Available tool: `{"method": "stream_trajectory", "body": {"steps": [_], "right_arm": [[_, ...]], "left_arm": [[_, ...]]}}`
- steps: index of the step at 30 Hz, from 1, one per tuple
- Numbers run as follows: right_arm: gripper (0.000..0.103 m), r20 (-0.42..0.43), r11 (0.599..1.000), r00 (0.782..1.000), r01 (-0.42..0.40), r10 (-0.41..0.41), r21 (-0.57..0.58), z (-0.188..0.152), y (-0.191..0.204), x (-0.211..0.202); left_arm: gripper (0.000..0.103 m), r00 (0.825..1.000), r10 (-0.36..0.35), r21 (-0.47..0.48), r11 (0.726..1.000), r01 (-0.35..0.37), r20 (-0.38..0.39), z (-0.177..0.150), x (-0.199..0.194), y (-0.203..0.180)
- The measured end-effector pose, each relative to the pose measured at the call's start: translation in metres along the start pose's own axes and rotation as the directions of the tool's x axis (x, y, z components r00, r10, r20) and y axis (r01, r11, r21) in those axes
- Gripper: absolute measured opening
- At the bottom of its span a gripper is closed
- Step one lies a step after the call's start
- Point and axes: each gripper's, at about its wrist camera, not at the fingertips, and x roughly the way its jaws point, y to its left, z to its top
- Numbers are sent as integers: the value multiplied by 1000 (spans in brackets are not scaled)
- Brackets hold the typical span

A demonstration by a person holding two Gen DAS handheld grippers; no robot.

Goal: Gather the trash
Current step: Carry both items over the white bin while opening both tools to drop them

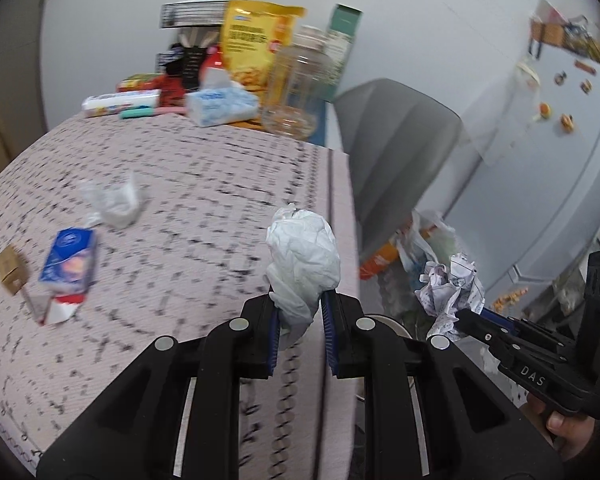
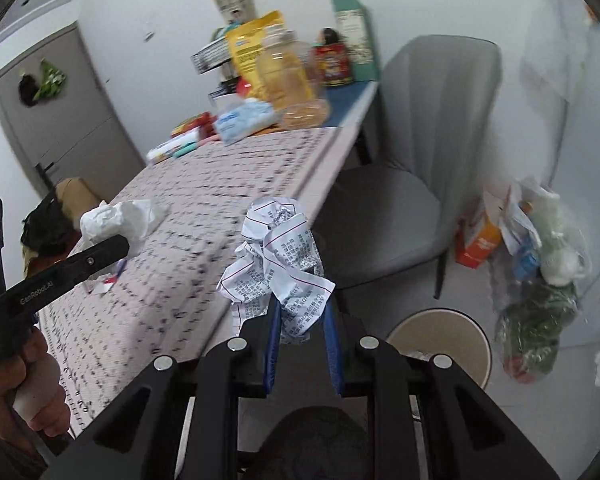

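Left wrist view: left gripper (image 1: 298,312) pinching white crumpled tissue (image 1: 303,258), hanging just past table (image 1: 204,184) edge; thin bite, possibly slipping before reaching the bin.

Right wrist view: right gripper (image 2: 302,320) clamping printed paper wad (image 2: 278,256), nearing round bin (image 2: 440,344) beside table; loose flaps possibly catching, missing the rim.

My left claw (image 1: 300,312) and right claw (image 2: 302,320) are black plastic with blue ribbed pads (image 1: 327,320), round silver screws and white lettering; my bare hand (image 2: 28,392) shows.
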Motion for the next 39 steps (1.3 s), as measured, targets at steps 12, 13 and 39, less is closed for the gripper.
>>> {"method": "stream_trajectory", "body": {"steps": [12, 13, 39], "right_arm": [[22, 0, 980, 993, 116, -117, 161, -13, -95, 4], [23, -2, 979, 992, 122, -123, 167, -13, -100, 5], [83, 17, 906, 984, 154, -175, 395, -75, -239, -2]], "left_arm": [[19, 994, -60, 136, 988, 72, -91, 3, 54, -82], [19, 993, -62, 143, 987, 75, -98, 3, 58, -86], [19, 952, -86, 274, 946, 170, -295, -29, 153, -203]]}}
